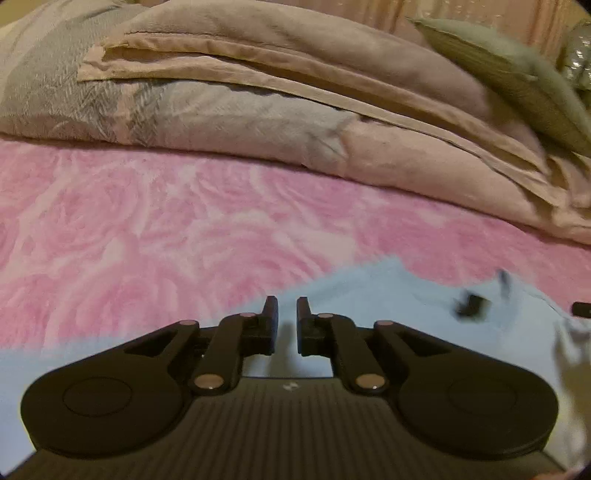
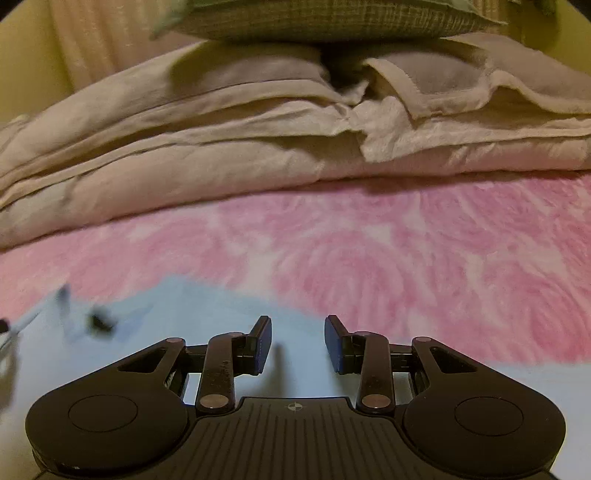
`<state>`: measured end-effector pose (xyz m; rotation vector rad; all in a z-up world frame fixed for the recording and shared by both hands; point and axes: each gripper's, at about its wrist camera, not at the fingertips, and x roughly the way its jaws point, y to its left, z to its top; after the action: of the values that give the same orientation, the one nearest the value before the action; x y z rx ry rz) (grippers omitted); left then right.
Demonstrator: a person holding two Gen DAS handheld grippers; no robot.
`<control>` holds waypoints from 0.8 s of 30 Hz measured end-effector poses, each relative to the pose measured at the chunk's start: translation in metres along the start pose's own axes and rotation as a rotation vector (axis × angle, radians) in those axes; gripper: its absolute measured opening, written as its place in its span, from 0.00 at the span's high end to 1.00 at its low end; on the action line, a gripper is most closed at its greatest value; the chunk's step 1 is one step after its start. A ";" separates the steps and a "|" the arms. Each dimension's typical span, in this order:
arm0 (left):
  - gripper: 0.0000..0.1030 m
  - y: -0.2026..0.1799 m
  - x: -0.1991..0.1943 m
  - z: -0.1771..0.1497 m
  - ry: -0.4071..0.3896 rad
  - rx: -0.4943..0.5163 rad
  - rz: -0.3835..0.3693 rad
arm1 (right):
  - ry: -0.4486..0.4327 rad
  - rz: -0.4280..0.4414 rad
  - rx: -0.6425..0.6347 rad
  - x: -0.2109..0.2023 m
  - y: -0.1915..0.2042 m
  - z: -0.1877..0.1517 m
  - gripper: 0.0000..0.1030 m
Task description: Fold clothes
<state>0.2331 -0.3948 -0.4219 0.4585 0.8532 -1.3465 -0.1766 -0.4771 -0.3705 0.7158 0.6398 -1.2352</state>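
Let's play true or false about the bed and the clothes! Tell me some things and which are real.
1. A light blue garment lies on the pink rose-patterned blanket. True.
2. The blanket is green. False: it is pink.
3. Folded beige bedding is piled behind the blanket. True.
4. The right gripper squeezes a sock. False: nothing sits between its open jaws.
5. A greenish checked pillow rests on top of the bedding. True.
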 end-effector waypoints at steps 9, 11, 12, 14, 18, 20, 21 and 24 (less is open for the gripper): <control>0.94 -0.015 -0.129 -0.160 0.204 0.114 -0.004 | 0.276 -0.055 -0.107 -0.121 0.030 -0.172 0.65; 0.93 -0.008 -0.159 -0.199 0.264 0.116 0.016 | 0.343 -0.099 -0.101 -0.147 0.026 -0.210 0.65; 0.93 -0.005 -0.174 -0.212 0.287 0.124 0.020 | 0.372 -0.117 -0.101 -0.162 0.024 -0.227 0.65; 0.93 0.002 -0.198 -0.232 0.350 0.141 0.028 | 0.402 -0.139 -0.091 -0.188 0.021 -0.247 0.64; 0.94 0.005 -0.217 -0.225 0.375 0.105 0.012 | 0.415 -0.149 -0.116 -0.210 0.035 -0.241 0.64; 0.94 -0.003 -0.213 -0.209 0.324 0.077 -0.017 | 0.321 -0.111 -0.102 -0.211 0.051 -0.222 0.64; 0.94 -0.010 -0.207 -0.201 0.297 0.063 -0.032 | 0.284 -0.084 -0.104 -0.205 0.061 -0.212 0.64; 0.93 -0.030 -0.185 -0.186 0.248 0.019 -0.068 | 0.239 -0.024 -0.124 -0.174 0.091 -0.194 0.64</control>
<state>0.1549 -0.1446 -0.3933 0.6254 1.0681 -1.3788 -0.1345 -0.2056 -0.3459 0.7598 0.9157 -1.1302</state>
